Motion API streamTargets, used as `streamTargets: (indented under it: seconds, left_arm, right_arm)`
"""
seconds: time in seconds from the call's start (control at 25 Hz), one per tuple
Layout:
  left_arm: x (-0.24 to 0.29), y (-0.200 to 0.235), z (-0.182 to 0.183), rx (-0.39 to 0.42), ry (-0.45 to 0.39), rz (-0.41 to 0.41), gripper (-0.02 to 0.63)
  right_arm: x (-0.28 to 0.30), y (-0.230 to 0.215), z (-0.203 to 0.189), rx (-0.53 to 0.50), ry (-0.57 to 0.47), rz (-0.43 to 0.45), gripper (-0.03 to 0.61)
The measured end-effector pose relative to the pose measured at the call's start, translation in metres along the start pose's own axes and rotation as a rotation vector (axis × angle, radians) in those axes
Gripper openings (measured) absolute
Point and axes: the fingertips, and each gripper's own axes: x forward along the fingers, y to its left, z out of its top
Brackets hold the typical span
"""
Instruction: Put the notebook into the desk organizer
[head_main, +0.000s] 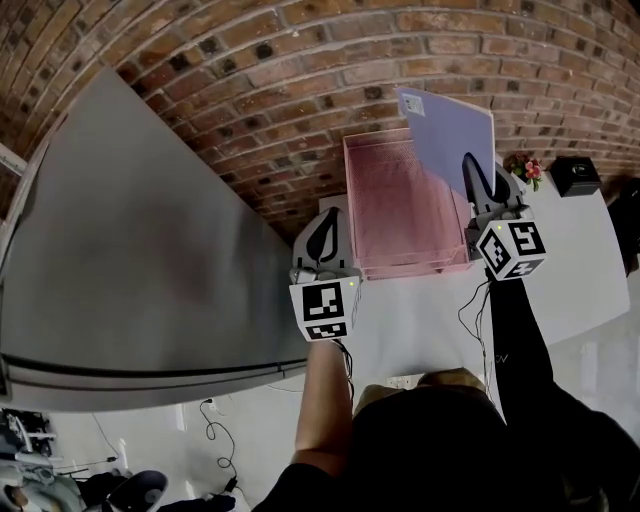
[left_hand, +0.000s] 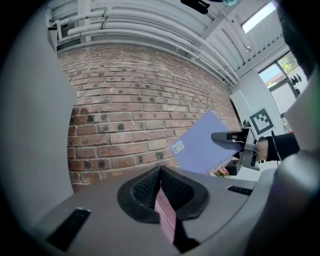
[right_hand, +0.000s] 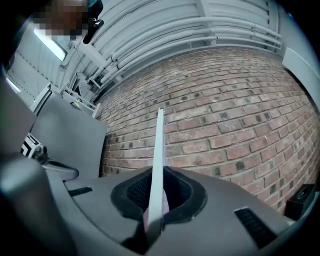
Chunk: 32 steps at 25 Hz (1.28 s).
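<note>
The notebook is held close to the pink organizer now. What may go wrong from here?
The right tool pinches the notebook only near one edge, so it might swing or slip. The notebook stands on edge by the right wall of the organizer and may catch that rim. The left tool grips just a thin mesh wall, so a bump could shift the organizer.

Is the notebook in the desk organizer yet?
Out: the right gripper holds the notebook aloft over the pink desk organizer.
</note>
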Motion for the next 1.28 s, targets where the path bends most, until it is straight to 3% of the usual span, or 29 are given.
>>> streamTargets:
  seconds: [0.44,1.28]
  left_arm:
    - [0.042,0.005,-0.021,-0.027,0.045,0.007,0.015]
    - [0.034,0.019,-0.016,-0.06,0.01,0.013,0.015]
  right_arm:
    - [0.043,-0.024,-0.044,-0.097,0.054,0.045,0.044]
    - [0.043,0.05,-0.054,-0.507,0.22,0.255,0.044]
